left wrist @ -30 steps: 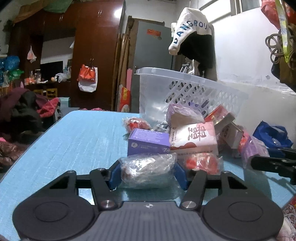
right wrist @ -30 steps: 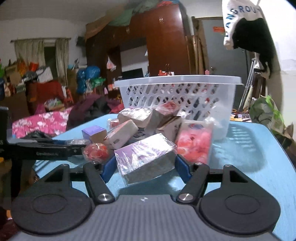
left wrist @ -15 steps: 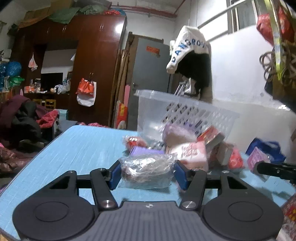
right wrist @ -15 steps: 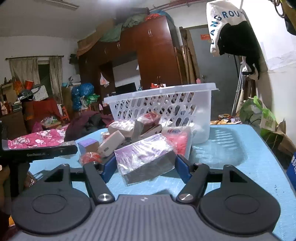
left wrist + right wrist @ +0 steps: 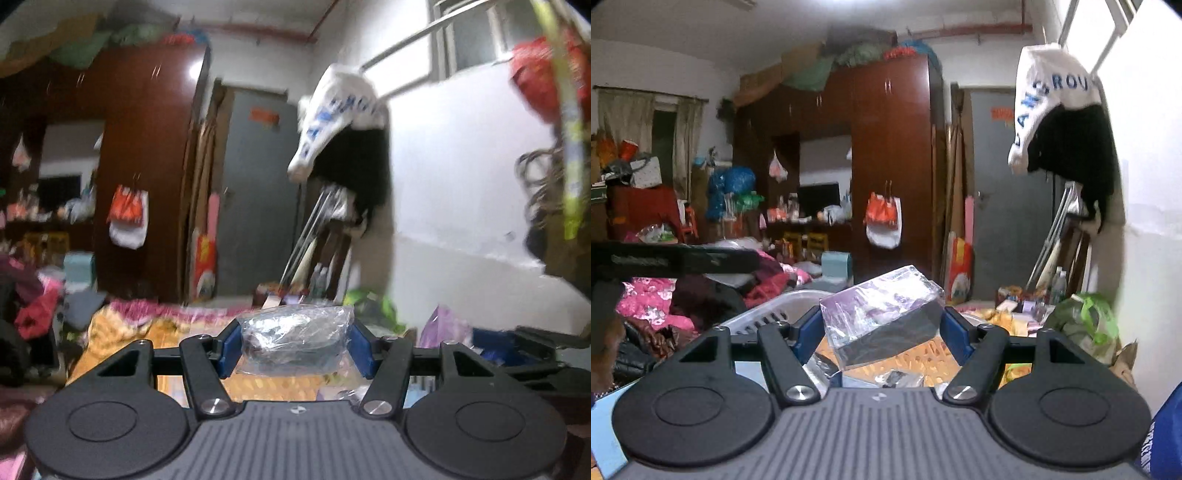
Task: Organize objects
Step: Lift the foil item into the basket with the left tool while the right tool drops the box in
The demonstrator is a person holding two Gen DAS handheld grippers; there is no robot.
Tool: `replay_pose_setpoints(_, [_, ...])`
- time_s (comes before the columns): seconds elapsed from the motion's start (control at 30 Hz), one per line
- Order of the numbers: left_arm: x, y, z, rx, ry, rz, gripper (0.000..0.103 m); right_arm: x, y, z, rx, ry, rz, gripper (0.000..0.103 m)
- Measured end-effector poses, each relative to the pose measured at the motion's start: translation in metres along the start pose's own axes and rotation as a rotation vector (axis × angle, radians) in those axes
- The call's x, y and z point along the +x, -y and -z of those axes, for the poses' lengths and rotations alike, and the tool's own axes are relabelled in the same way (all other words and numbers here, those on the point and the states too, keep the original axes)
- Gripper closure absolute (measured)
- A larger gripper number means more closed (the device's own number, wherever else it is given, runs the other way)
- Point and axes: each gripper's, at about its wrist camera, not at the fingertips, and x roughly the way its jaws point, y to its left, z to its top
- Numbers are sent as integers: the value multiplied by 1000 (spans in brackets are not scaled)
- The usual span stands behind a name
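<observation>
My left gripper (image 5: 293, 343) is shut on a clear plastic-wrapped packet (image 5: 293, 338) with dark contents, held high in the air. My right gripper (image 5: 879, 325) is shut on a purple box in clear wrap (image 5: 882, 317), tilted, held above the white plastic basket (image 5: 768, 312), whose rim and slotted wall show just below and left of it. A few wrapped items (image 5: 895, 376) lie under the box; I cannot tell whether they lie inside the basket. The other gripper shows as a dark bar at the left of the right wrist view (image 5: 676, 258) and at the right of the left wrist view (image 5: 535, 347).
A sliver of the blue table (image 5: 607, 454) shows at the lower left of the right wrist view. Beyond are a dark wooden wardrobe (image 5: 886, 166), a grey door (image 5: 255, 199), hanging clothes (image 5: 1060, 110) on the white wall and cluttered bedding (image 5: 646, 302).
Both grippers have risen from table level with their items still held. The pile of items and the table have dropped out of view; the basket now lies below the right gripper.
</observation>
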Motion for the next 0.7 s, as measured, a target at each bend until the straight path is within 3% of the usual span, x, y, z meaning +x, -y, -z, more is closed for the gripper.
replay_pose_setpoints(0.07, [14,-3,8,-27,-32,11,40,9,1,4,-10,-29,2,32])
replay_pose_setpoints(0.13, [21,-5,14,-30,-55,-10,33,11,0,10,-19,-32,14,29])
replay_pose_setpoints(0.17, [27,-7,15,-34,-79,-19,16,9,0,13,-22,-21,23,25])
replay_pose_setpoints(0.2, [28,-9,16,-43,-92,-16,6,7,1,15,-19,-12,38,13])
replay_pose_setpoints(0.23, [25,-11,17,-51,-95,-13,4,5,2,16,-12,-12,52,1])
replay_pose_setpoints(0.3, [2,-12,23,-49,-58,-5,4,-6,5,20,9,-25,48,0])
replay_pose_setpoints(0.43, [-67,-7,57,-17,75,49,0,-56,13,44,76,62,54,0])
replay_pose_setpoints(0.57, [-105,-4,123,-10,38,-4,0,-78,3,101,88,-53,9,0])
replay_pose_setpoints(0.7, [-115,-13,168,-101,-33,59,3,-84,-13,135,160,-121,-54,0])
